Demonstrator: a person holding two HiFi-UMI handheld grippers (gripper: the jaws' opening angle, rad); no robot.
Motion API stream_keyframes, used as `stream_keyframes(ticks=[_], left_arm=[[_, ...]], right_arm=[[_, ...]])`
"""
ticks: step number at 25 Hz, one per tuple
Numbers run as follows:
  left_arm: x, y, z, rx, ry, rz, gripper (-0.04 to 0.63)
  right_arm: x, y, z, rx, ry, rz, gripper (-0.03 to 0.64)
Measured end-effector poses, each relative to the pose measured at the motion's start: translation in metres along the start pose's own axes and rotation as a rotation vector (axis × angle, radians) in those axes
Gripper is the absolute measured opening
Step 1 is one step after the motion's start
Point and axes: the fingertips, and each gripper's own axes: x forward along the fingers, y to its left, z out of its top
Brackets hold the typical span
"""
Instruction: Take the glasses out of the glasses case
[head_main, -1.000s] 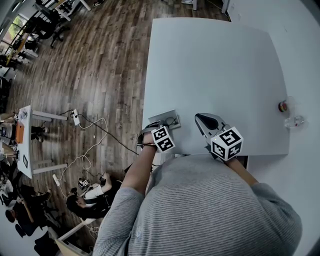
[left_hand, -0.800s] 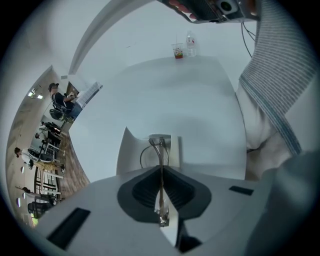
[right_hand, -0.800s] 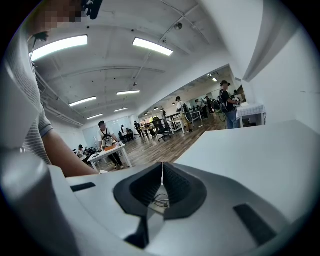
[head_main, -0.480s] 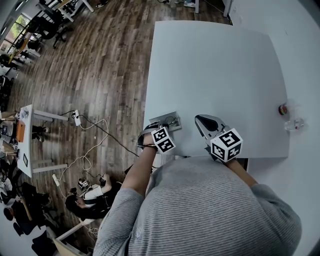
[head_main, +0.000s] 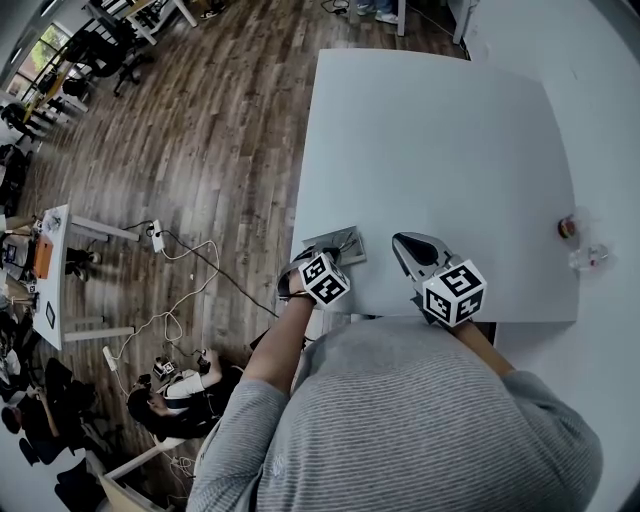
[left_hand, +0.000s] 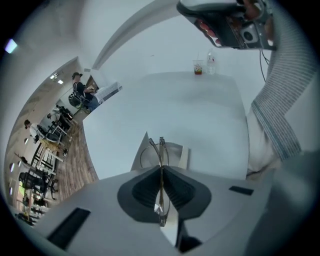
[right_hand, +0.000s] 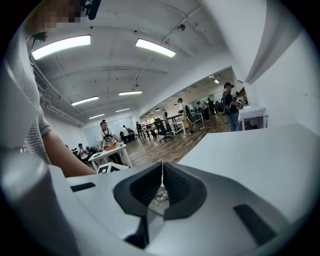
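Observation:
My left gripper (left_hand: 161, 169) is shut on the thin wire-framed glasses (left_hand: 160, 150), which stand edge-on between its pads. Just beyond the jaws lies the open grey glasses case (left_hand: 176, 153) on the white table. In the head view the left gripper (head_main: 322, 260) sits at the table's near left edge, right over the case (head_main: 340, 244). My right gripper (head_main: 403, 243) rests a short way to the right of the case, its jaws together with nothing between them. In the right gripper view those jaws (right_hand: 162, 166) meet in a thin line.
The white table (head_main: 440, 130) stretches away bare from the case. A cup (head_main: 567, 225) and a clear bottle (head_main: 590, 258) stand at its right edge. Wooden floor, cables and a power strip (head_main: 153, 236) lie to the left. People and desks fill the distant room.
The left gripper has shifted slightly with the glasses held in it, near the case. The right gripper has stayed in place.

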Motion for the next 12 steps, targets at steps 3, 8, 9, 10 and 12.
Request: stream_keyframes(ticks=[3,8,9,10,12], left_arm=[[-0.007,0.006,0.003,-0.087,-0.046,0.002,0.025],[-0.017,0.008,0.006,-0.155,-0.099,0.006,0.025],[-0.018,0.008,0.008,-0.158,-0.107,0.007,0.025],[-0.020,0.008,0.010,-0.160,-0.115,0.008,0.025],[-0.023,0.007,0.012,-0.159,-0.132,0.010,0.025]], right_arm=[[0.000,0.004,0.002,-0.006,-0.003,0.003,0.015],[0.000,0.011,0.004,-0.018,-0.005,0.011,0.015],[0.000,0.011,0.004,-0.020,-0.006,0.012,0.015],[0.000,0.012,0.005,-0.023,-0.005,0.014,0.015],[0.000,0.014,0.007,-0.027,-0.006,0.016,0.015]])
